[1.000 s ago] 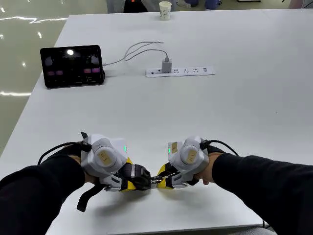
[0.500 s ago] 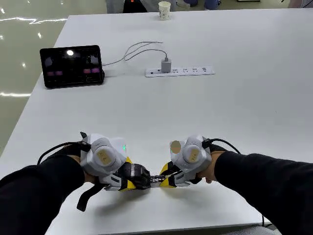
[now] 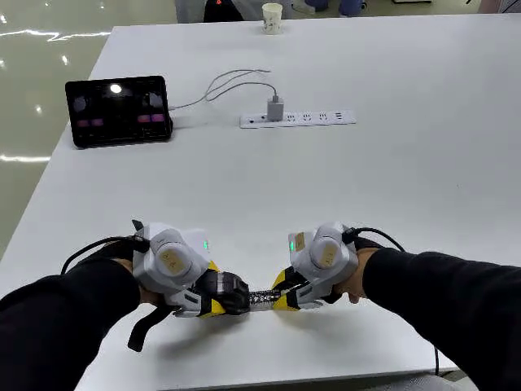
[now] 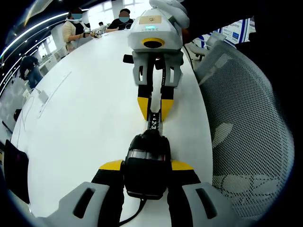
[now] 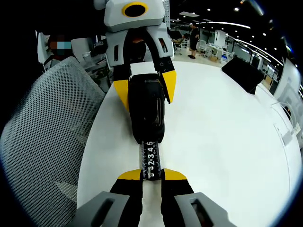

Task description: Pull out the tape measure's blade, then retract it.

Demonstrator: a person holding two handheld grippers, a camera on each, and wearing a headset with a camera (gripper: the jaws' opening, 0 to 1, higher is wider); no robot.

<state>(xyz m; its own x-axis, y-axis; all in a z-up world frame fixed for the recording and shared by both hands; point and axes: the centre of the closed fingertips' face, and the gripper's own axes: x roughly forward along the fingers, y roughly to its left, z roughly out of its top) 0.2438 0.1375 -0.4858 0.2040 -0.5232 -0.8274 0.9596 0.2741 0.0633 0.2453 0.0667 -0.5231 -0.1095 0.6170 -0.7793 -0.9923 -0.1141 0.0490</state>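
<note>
The tape [image 3: 224, 293] sits low in the head view, left of centre, near the table's front edge. The left gripper [image 3: 213, 298] has its yellow tips drawn in tight on the black case. A second ago the right gripper [image 3: 282, 300] had its tips almost against the case, with little more than the hook between them. Now it has slid toward the right of the frame, and a short run of blade [image 3: 262, 298] bridges the gap. In the right gripper view the blade rises up the middle from that gripper's own tips, which pinch its end nearly closed. The first few printed numerals show before the blade enters the case at the centre. So the pull has begun but is, I judge, at an early stage: most of the blade is yet inside, and retraction is not started. The next need is probably a straight draw on toward the right of the frame, level with the table [image 3: 407, 179]. The surface that way is bare, so nothing blocks the pull. The other things lie well apart in the upper half of the head view: a tablet [image 3: 119, 109] at upper left, and a power strip [image 3: 298, 119] near top centre. A charger [image 3: 276, 107] is plugged into the strip, a cable [image 3: 228, 81] loops toward the tablet, and a cup [image 3: 272, 16] stands at the top edge. A chair [image 4: 246, 118] shows at the right of the left gripper view, beyond the table's edge and off the blade's line. One risk is the thin blade slipping from the pinch and snapping back.
</note>
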